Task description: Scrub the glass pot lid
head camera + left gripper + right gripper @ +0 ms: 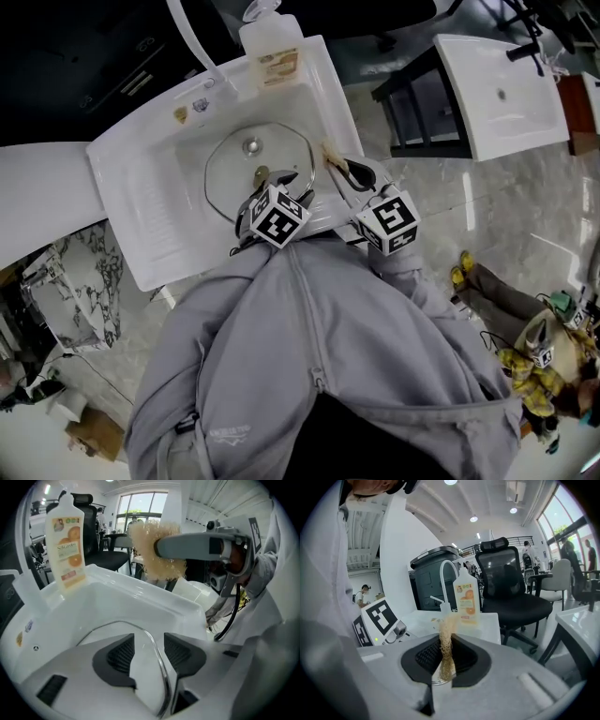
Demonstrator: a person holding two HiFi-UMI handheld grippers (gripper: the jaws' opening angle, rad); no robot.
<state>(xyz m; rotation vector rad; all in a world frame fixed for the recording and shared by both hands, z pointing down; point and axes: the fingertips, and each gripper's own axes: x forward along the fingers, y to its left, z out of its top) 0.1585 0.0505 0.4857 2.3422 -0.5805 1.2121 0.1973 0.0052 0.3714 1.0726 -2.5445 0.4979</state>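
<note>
The glass pot lid (246, 171) lies flat in the basin of the white sink (141, 178), its knob (251, 145) up. My left gripper (269, 184) reaches over the lid's near edge. In the left gripper view it (149, 654) is open, with the lid's metal rim (159, 663) running between the pads without touching them. My right gripper (343, 170) hangs over the sink's right rim, shut on a straw-coloured loofah scrubber (330, 156). The scrubber (446, 644) stands pinched between the right pads (425, 656), and its bristly end (152, 550) sticks out above the basin.
An orange dish-soap bottle (270, 47) stands on the sink's back rim beside a white faucet (192, 37). A second white basin (502, 94) and a dark stand (422, 103) are to the right. A black office chair (508, 585) sits beyond the sink.
</note>
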